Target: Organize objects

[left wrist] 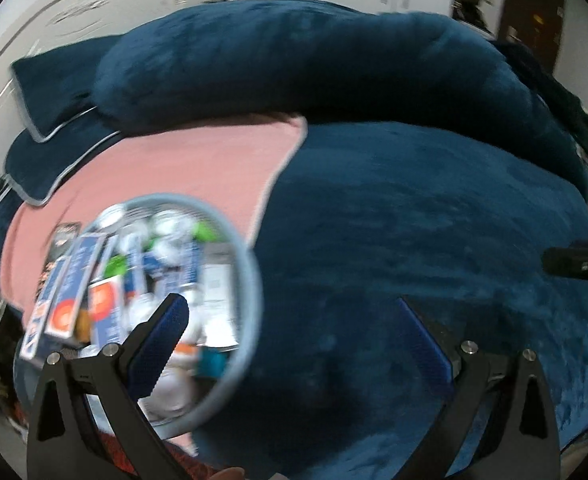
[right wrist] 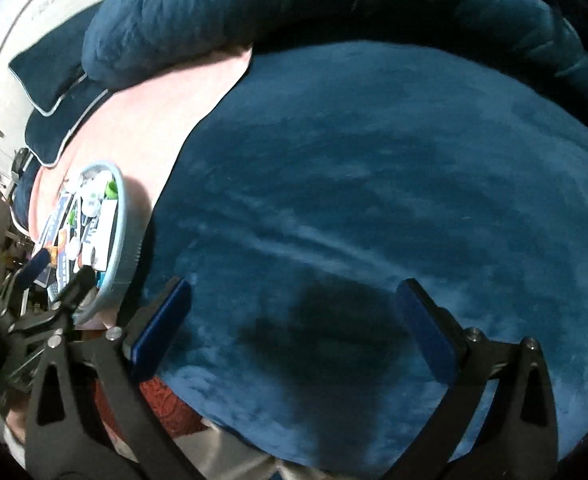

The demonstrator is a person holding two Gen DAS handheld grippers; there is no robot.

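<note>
A round light-blue basket (left wrist: 250, 280) sits on a pink sheet (left wrist: 182, 168) on the bed, filled with several boxes, tubes and small bottles (left wrist: 106, 280). My left gripper (left wrist: 294, 312) is open and empty, its left finger over the basket's contents, its right finger over the blue blanket (left wrist: 413, 220). In the right wrist view the same basket (right wrist: 124, 216) is at the far left with the left gripper's fingers beside it. My right gripper (right wrist: 294, 300) is open and empty above the blue blanket (right wrist: 353, 160).
Dark blue pillows (left wrist: 54, 76) and a rolled blue duvet (left wrist: 294, 52) lie at the head of the bed by a white headboard (left wrist: 34, 28). A red patterned rug (right wrist: 166, 404) shows below the bed edge. Clutter stands at the left of the bed.
</note>
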